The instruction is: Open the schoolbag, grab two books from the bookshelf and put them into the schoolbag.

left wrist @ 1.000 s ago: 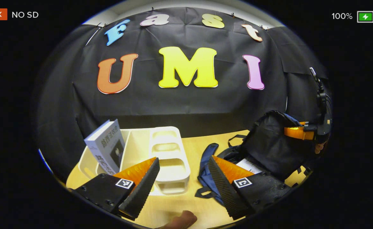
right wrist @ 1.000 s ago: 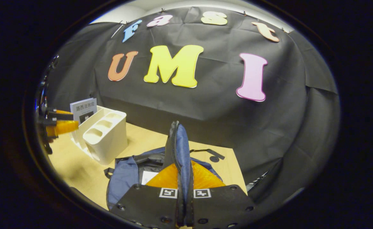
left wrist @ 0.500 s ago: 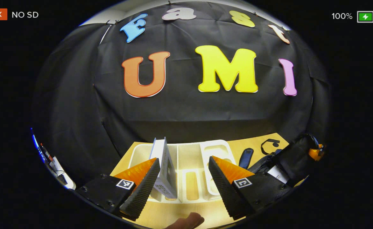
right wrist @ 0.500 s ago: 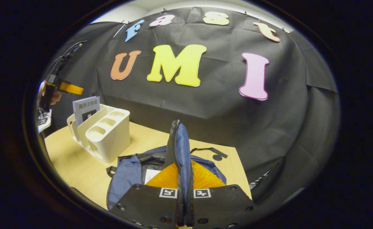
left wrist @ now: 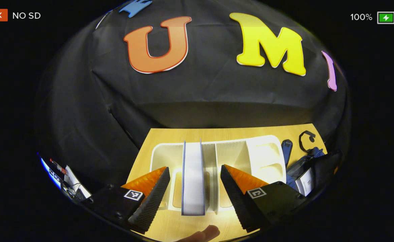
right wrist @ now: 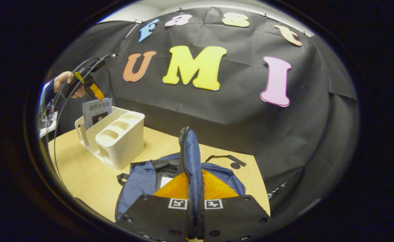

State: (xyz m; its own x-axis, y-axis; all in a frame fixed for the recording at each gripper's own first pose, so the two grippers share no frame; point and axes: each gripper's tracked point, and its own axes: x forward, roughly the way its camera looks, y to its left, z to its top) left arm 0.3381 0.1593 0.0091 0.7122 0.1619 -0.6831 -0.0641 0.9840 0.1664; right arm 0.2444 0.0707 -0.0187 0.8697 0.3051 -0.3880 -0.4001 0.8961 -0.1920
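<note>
The left gripper [left wrist: 192,188] has swung off the schoolbag and now hangs over the bookshelf [left wrist: 266,149], fingers apart, the upright book [left wrist: 193,178] standing edge-on between them, untouched. That shift lines up the pick of a second book; a white one [left wrist: 307,181] seems to lie in the bag already. To its right, the right gripper [right wrist: 194,215] stays clamped on the schoolbag's zipper flap [right wrist: 188,158], holding the schoolbag [right wrist: 133,188] open below its fingers. From there, the left gripper [right wrist: 94,90] appears above the book [right wrist: 96,111].
</note>
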